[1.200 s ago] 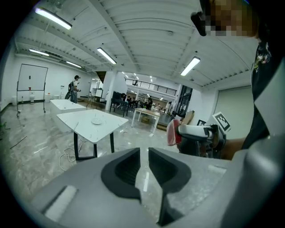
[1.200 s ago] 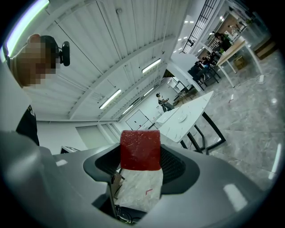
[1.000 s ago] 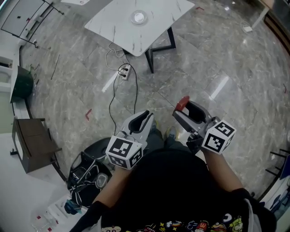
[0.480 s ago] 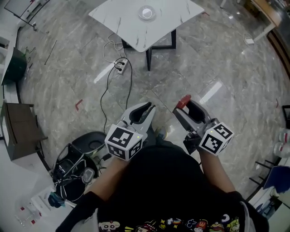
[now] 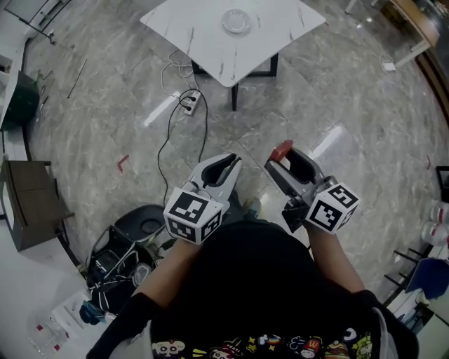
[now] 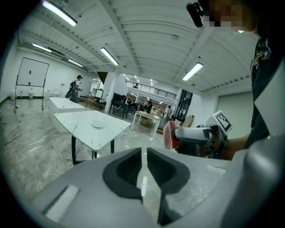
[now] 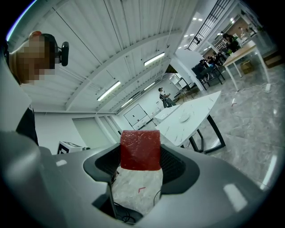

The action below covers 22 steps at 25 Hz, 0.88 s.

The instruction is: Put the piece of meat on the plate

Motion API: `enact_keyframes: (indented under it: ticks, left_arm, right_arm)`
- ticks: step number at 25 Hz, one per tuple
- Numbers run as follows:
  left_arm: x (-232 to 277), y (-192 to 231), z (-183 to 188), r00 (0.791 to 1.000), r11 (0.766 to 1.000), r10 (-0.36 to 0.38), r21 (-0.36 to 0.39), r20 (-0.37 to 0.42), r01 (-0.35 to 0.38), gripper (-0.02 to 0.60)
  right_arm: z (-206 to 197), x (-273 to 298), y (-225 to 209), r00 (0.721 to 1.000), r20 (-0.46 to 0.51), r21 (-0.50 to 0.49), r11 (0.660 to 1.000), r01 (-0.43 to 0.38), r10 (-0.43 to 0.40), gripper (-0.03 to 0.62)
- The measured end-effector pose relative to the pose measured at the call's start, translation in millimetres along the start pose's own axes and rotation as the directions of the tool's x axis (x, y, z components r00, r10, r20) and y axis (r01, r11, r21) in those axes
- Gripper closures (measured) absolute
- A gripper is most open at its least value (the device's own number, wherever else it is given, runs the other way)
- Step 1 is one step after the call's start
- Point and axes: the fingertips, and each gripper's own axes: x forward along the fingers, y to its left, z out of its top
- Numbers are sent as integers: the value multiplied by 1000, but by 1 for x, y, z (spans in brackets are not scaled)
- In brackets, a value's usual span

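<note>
A red slab of meat (image 5: 282,150) is clamped between the tips of my right gripper (image 5: 284,156), held in front of my body above the floor. In the right gripper view the meat (image 7: 140,150) fills the gap between the jaws. My left gripper (image 5: 230,162) is beside it, shut with nothing in it; only a thin slit shows between its jaws. The small white plate (image 5: 237,21) sits on a white marble table (image 5: 203,31) some way ahead. The plate (image 6: 98,124) and table (image 6: 89,131) also show in the left gripper view, and the plate (image 7: 184,118) in the right gripper view.
A power strip with cables (image 5: 189,102) lies on the marble floor between me and the table. A brown cabinet (image 5: 31,207) stands at the left, with a dark bag and tangled wires (image 5: 126,249) near my feet. More tables and people (image 6: 78,87) are far off.
The table and plate have shifted slightly right and closer in the head view as I move. Both grippers hold the same pose, and the meat stays clamped.
</note>
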Motion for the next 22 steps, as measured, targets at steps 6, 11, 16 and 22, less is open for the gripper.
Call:
enact_keyframes:
  ticks: [6,11,16,22]
  left_arm:
    - [7,33,23,1000,1000,-18,25,2,18,561]
    - [11,53,35,999,998,-51,49,-10,51,566]
    - [13,73,46,997,995,-74,67,-15,75,581]
    - [11,96,52,995,992,-103,66,-15,104,581]
  right_arm:
    - [19,31,-1,999,27,-4,1000,18,-18,295]
    - [28,50,-2,997,54,1,999,46,-46,295]
    - [35,65,-2,994,77,9,997,74,-75,295]
    - [38,85,1,991,84,12,994,107,-108,295]
